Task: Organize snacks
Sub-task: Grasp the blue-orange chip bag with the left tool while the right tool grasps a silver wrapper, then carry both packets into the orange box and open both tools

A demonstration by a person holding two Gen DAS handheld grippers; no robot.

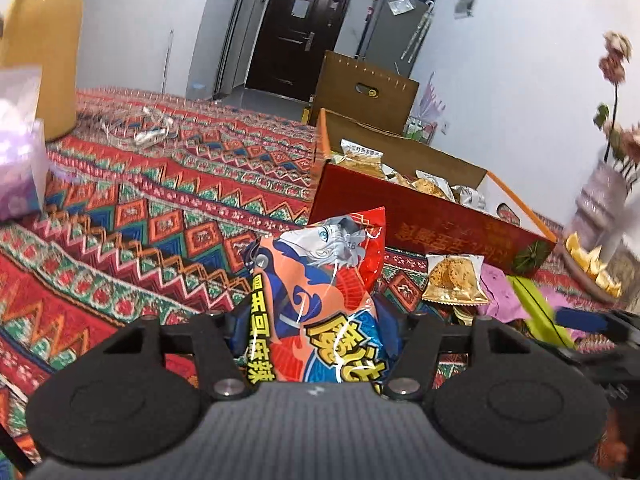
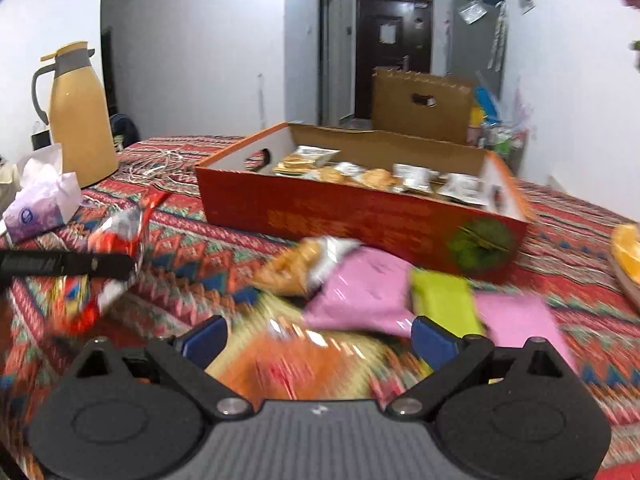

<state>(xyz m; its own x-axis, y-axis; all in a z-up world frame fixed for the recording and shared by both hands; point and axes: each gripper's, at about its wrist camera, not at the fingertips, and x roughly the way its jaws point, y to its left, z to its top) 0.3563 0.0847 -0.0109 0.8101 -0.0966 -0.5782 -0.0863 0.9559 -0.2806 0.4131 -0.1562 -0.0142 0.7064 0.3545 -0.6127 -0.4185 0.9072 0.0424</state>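
- The left gripper (image 1: 316, 320) was closed on a red and blue bag (image 1: 320, 292), its blue pads pressed against the bag's sides, the bag standing up between them clear of the cloth (image 1: 160, 220). Held upright like that, it looked ready to be carried to the box (image 1: 432, 232), which stood just ahead and to the right.
- The box sat open with small packets already inside, so it likely served as the place for the snacks.
- The right gripper (image 2: 316, 336) hung with its jaws wide apart and nothing between the pads, low over the loose pile: a pink packet (image 2: 360, 292), a green packet (image 2: 444, 300) and a crisp packet (image 2: 292, 268), all near the box's front wall. That stance suited a pick from the pile.
- In the right view the bag appeared as a red blur at the left, with the left gripper's finger a dark bar across it.
- Much of the right view was smeared; the orange packet (image 2: 304, 360) directly under the gripper could not be identified.
- The bag's lower end was hidden behind the left gripper's body.
- A flask (image 2: 80, 120), a tissue pack (image 2: 40, 204) and a vase (image 1: 600, 204) stood aside, the vase blurred and cut off.
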